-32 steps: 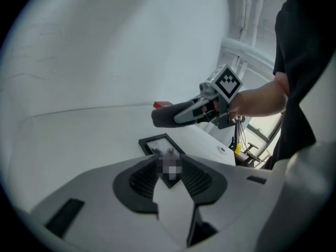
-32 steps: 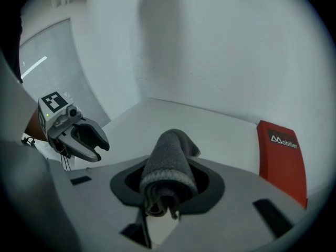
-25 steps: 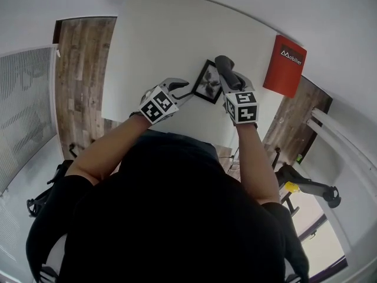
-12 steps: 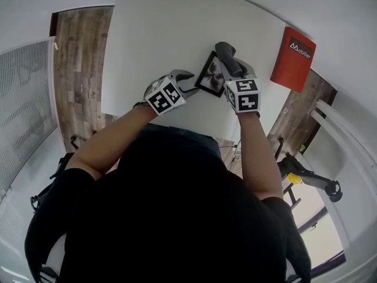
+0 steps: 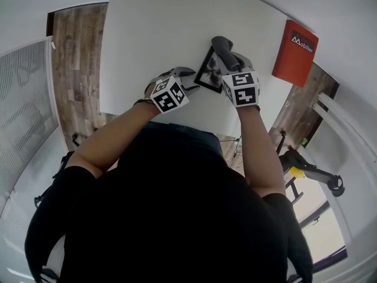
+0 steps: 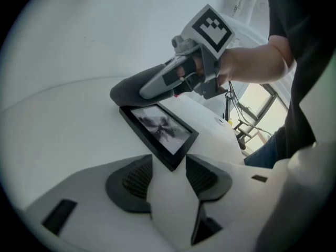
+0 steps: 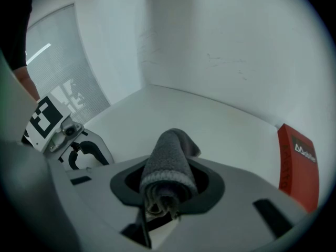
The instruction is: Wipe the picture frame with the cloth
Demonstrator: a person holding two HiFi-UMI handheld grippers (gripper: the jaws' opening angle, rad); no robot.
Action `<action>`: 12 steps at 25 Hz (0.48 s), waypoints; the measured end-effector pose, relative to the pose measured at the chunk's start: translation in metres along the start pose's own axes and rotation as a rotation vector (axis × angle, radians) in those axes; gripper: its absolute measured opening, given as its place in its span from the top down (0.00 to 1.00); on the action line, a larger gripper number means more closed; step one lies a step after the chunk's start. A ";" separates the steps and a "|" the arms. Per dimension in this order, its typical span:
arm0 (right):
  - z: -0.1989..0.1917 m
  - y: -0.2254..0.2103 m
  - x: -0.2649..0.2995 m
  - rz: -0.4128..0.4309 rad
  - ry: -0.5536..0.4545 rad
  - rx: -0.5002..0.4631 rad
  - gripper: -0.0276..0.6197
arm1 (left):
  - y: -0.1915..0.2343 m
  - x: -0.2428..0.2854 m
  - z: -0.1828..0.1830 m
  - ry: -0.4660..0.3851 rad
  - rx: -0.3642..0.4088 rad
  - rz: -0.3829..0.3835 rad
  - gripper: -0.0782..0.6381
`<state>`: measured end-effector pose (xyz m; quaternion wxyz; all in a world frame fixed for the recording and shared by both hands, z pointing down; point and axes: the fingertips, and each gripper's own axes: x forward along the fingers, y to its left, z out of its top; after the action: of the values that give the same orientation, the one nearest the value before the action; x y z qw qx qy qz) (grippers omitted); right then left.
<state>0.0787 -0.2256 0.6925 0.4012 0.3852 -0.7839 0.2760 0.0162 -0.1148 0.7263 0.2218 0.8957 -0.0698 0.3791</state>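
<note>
A black picture frame (image 5: 207, 71) (image 6: 160, 130) with a dark print lies on the white table (image 5: 159, 34). My left gripper (image 5: 192, 81) (image 6: 168, 172) is open; its jaws have just been opening. The frame's near corner sits between them, and the pads stand clear of it. My right gripper (image 5: 227, 63) (image 7: 168, 193) is shut on a rolled grey cloth (image 5: 222, 47) (image 7: 168, 161). The cloth (image 6: 131, 90) sticks out past the jaws over the frame's far corner. The left gripper view shows the right gripper (image 6: 178, 80) just above that corner.
A red box (image 5: 296, 50) (image 7: 299, 161) with white lettering stands at the table's far right. Wooden floor (image 5: 73, 58) shows beyond the table's left edge. A white radiator grille (image 5: 23, 111) is at the left, and a chair base (image 5: 312, 178) at the right.
The left gripper's jaws have spread apart around the frame's corner. Both grippers have sunk towards the table, and the frame now rests on it.
</note>
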 end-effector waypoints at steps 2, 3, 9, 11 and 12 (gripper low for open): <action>-0.001 0.002 0.001 0.003 0.004 -0.013 0.78 | 0.003 0.000 0.000 0.006 0.011 0.013 0.64; -0.002 0.003 0.002 0.005 0.006 -0.017 0.78 | 0.003 0.001 0.000 0.012 0.014 0.016 0.64; -0.006 0.012 0.006 0.014 0.022 -0.048 0.78 | 0.004 0.001 0.000 0.024 0.009 0.025 0.64; -0.007 0.014 0.006 0.016 0.033 -0.059 0.78 | 0.004 0.001 0.000 0.022 0.005 0.027 0.64; -0.009 0.015 0.006 0.016 0.040 -0.064 0.78 | 0.004 0.001 0.000 0.020 0.003 0.028 0.64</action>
<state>0.0677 -0.2131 0.7004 0.4268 0.3601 -0.7872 0.2618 0.0158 -0.1179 0.7288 0.2158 0.8911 -0.0795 0.3912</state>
